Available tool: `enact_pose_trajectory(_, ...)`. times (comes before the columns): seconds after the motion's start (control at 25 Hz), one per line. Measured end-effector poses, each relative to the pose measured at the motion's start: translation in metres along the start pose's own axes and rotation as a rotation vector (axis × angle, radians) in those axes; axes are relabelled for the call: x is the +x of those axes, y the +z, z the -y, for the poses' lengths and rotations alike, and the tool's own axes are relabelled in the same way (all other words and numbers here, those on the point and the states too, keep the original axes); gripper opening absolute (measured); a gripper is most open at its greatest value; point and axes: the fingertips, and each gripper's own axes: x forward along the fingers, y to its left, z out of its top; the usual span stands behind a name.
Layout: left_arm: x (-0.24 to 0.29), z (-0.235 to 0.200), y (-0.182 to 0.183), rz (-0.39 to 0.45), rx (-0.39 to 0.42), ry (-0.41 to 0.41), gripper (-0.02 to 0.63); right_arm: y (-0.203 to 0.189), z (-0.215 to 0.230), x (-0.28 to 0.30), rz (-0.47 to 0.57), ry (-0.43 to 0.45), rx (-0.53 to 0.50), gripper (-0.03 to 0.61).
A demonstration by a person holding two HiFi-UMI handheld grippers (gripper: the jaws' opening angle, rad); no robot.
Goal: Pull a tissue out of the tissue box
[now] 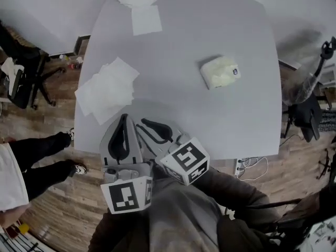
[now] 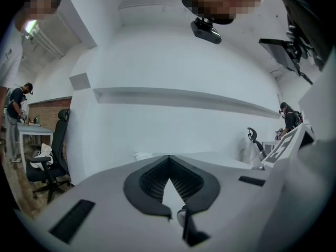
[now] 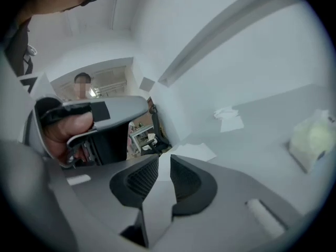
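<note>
Tissue box (image 1: pixel 220 71) lies on the right half of the counter (image 1: pixel 210 25), ahead and to the right of both tongs and well apart from them. It looks like a soft pack more than a stiff carton: pale yellowish, with rounded and a little crumpled sides and a small dark label at its right end. Its long axis seems to run about across the head view, slightly slanted. In the right gripper view the box (image 3: pixel 313 140) sits at the far right edge, so the tongs do not point at it.

The right tongs (image 3: pixel 164 159) are nearer to the box. Their ribbed black pads stand apart with nothing between them. The left tongs (image 2: pixel 168 157) are closed, tip on tip, and hold nothing. Both hang at the near edge of the counter, just beside each other.

To the left lie loose tissues (image 1: pixel 107 91), thin, white, square, in an untidy pile. The counter is smooth, light grey, with rounded corners.
</note>
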Motion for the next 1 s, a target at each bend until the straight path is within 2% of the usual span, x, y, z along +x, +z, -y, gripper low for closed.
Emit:
enact_pose_trajectory(0.12, -0.018, 0.053, 0.019, 0.052, 0.016, -0.104, -0.002, 0.026, 0.006, -0.071, 0.117, -0.125, -0.074, 0.069)
enact_pose_trajectory(0.24, -0.049, 0.108, 0.026, 0.065, 0.028, -0.197, -0.002, 0.045, -0.001, -0.145, 0.19, -0.24, -0.118, 0.067)
enact_pose_trajectory(0.4, -0.089, 0.167, 0.028, 0.05, 0.02, -0.275, -0.002, 0.049, -0.026, -0.225, 0.283, -0.305, -0.184, 0.066)
enact_pose_trajectory(0.6, -0.139, 0.232, 0.034, 0.05, 0.066, -0.373, -0.002, 0.042, -0.056, -0.3, 0.374, -0.385, -0.199, 0.044)
enact_pose_trajectory(0.8, -0.16, 0.268, 0.05, 0.087, 0.125, -0.461, -0.002, 0.042, -0.072, -0.338, 0.406, -0.459, -0.195, 0.031)
enact_pose_trajectory(1.0, -0.16, 0.279, 0.041, 0.073, 0.15, -0.553, -0.002, 0.045, -0.068, -0.345, 0.43, -0.523, -0.203, 0.025)
